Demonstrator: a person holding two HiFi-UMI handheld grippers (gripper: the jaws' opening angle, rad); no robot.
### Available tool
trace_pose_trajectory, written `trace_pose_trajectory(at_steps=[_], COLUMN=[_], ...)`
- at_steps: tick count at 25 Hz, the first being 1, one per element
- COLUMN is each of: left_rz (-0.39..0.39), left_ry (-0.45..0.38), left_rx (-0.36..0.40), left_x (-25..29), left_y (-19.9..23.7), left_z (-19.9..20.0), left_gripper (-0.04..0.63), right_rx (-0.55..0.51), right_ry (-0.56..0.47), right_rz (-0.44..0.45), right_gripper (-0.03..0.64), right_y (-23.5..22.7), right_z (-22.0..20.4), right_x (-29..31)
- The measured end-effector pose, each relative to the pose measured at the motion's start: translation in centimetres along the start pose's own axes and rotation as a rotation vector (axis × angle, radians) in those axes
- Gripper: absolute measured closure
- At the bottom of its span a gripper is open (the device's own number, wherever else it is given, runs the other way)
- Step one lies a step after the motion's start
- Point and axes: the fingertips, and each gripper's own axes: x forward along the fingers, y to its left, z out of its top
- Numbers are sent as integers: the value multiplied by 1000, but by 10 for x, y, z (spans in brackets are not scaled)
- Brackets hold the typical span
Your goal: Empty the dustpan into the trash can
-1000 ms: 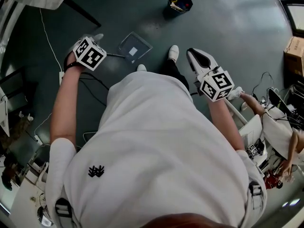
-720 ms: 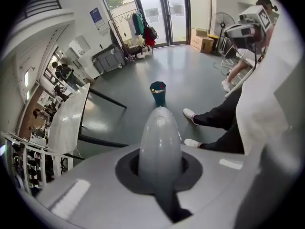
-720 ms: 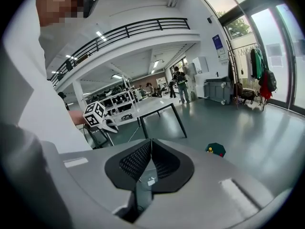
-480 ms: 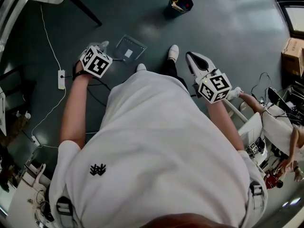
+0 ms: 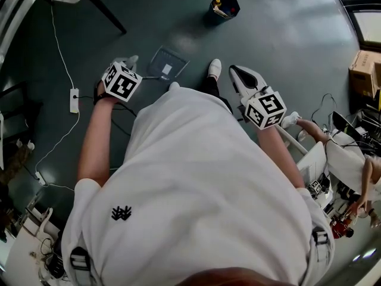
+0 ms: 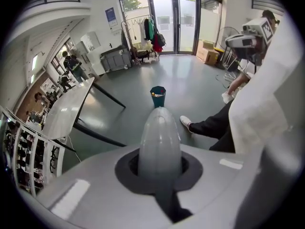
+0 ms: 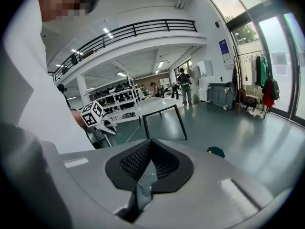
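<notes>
Left gripper (image 5: 130,63) is clamped on the dustpan's grey handle (image 6: 159,137), and the dustpan (image 5: 166,63) hangs low in front of the person's shoes. The trash can (image 5: 225,6) is well apart, further across the floor. The right gripper (image 5: 236,71) is closed on nothing. The pan looks like light, stiff plastic, so I'd guess it swings easily. I'd keep the grip on the handle and tip slowly.
</notes>
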Motion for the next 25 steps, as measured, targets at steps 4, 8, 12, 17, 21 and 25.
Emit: trace_pose_trajectory(at_steps=[4,8,12,17,21,25], left_rz=[-15,-32,-58,-79,-81,-78], left_ry=[-4,-12,-30,-66,-91,-109], left_rx=[3,2,-15,-25,-20,-1], left_x=[0,1,2,-2,-6,-9], left_y=[-8,-13,-14,-17,-18,-16], left_z=[-1,1,5,17,25,34], left_gripper=[534,532,530,528,526,526], right_rx=[-5,-11,-13,-17,-19,-21], right_ry=[-5,-5,-3,-2,0,2], right_rz=[-9,-17,-18,-23,-24,-28], right_gripper=[615,615,615,615,615,615], right_y=[2,3,4,3,3,1], right_z=[2,2,4,6,8,10], right_x=[-3,-4,-2,-3,-2,3])
